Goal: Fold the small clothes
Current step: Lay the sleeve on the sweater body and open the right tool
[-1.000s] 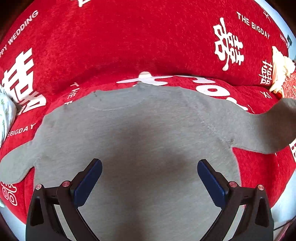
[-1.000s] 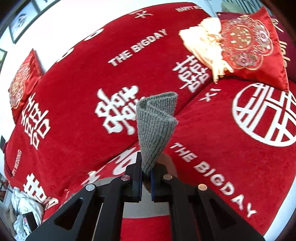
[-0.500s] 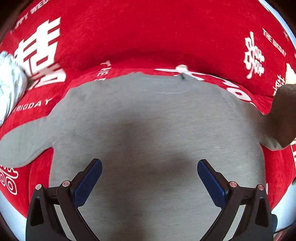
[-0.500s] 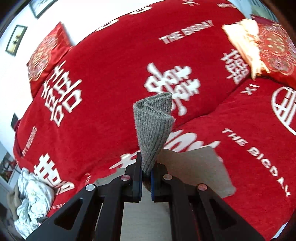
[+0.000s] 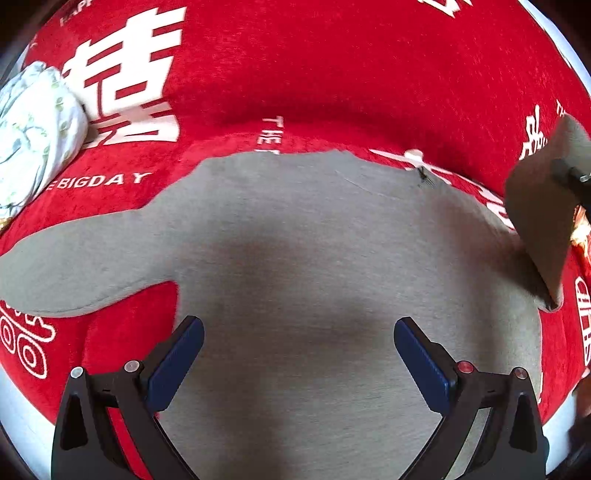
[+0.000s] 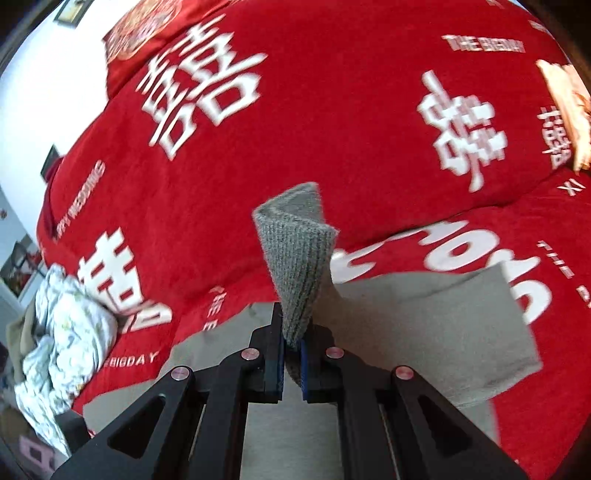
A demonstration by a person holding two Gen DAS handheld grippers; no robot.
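A small grey sweater (image 5: 295, 258) lies flat on a red sofa cover (image 5: 332, 74) printed with white characters. Its left sleeve (image 5: 74, 269) stretches out to the left. My left gripper (image 5: 297, 354) hovers open over the sweater's body, nothing between its blue pads. My right gripper (image 6: 291, 365) is shut on the ribbed cuff (image 6: 295, 266) of the right sleeve, which stands up out of the jaws. In the left wrist view that lifted sleeve (image 5: 543, 206) hangs at the right edge, folding inward over the body.
A crumpled white patterned cloth (image 5: 33, 133) lies at the sofa's left end, also seen as the white cloth (image 6: 70, 332) in the right wrist view. A red embroidered cushion (image 6: 147, 22) leans at the back left; a cream fringed item (image 6: 565, 107) sits far right.
My right gripper has carried the sleeve cuff leftward over the sweater; the sleeve now rises at the right of the left view. My left gripper has shifted left, still open.
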